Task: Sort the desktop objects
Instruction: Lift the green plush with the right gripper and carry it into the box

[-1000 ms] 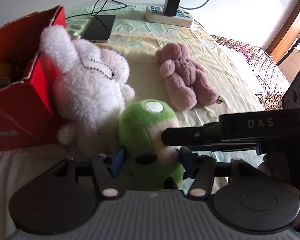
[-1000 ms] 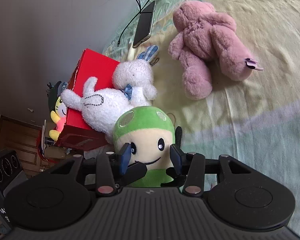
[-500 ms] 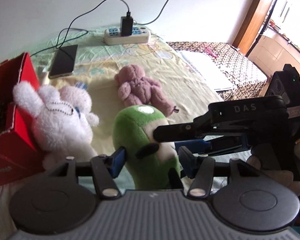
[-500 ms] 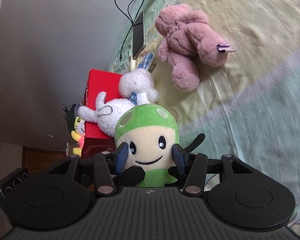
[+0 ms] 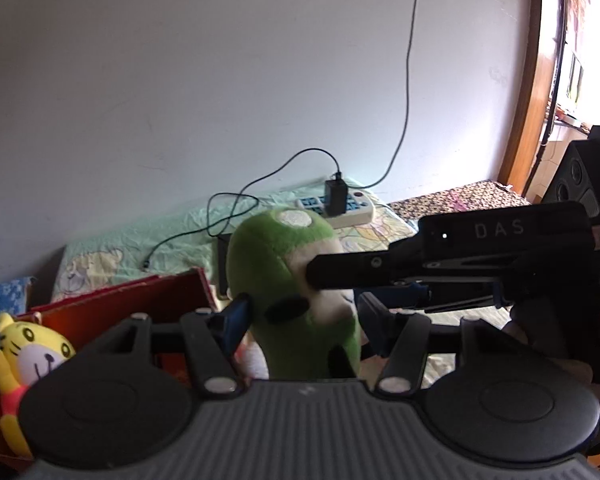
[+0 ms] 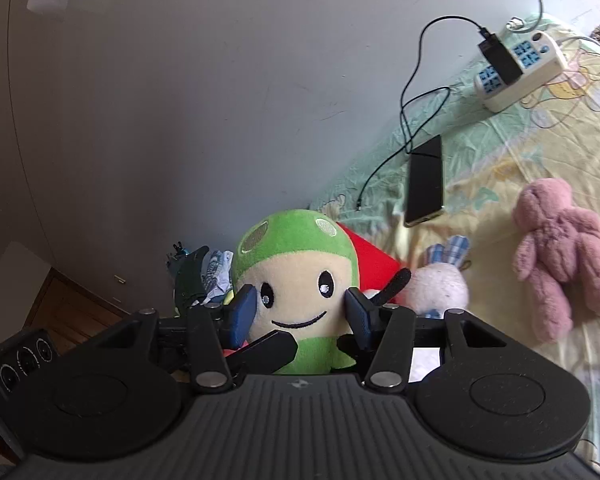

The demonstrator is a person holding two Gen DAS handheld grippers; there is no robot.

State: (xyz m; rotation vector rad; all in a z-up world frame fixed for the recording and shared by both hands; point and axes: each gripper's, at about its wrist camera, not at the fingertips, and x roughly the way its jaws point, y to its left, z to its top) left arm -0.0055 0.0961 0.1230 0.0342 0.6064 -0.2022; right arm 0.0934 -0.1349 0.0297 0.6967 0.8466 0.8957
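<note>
Both grippers hold one green mushroom plush point(image 5: 292, 280) in the air over the bed. My left gripper point(image 5: 304, 320) is shut on its body from the sides. My right gripper point(image 6: 300, 312) is shut on its cream face point(image 6: 300, 292), and its black finger point(image 5: 364, 268) crosses the plush in the left wrist view. A red box point(image 5: 132, 300) stands just behind and to the left, with a yellow tiger toy point(image 5: 24, 360) at its near side. A white rabbit plush point(image 6: 440, 288) lies by the box. A pink bear plush point(image 6: 556, 260) lies on the sheet to the right.
A black phone point(image 6: 424, 180) lies on the sheet with a cable running to a white power strip point(image 6: 520, 68) by the wall. The grey wall is close behind the box. A patterned surface point(image 5: 460, 200) lies beyond the bed on the right.
Both grippers have lifted the green plush well up off the bed and carried it left toward the red box. The rabbit and bear plush have stayed on the sheet.
</note>
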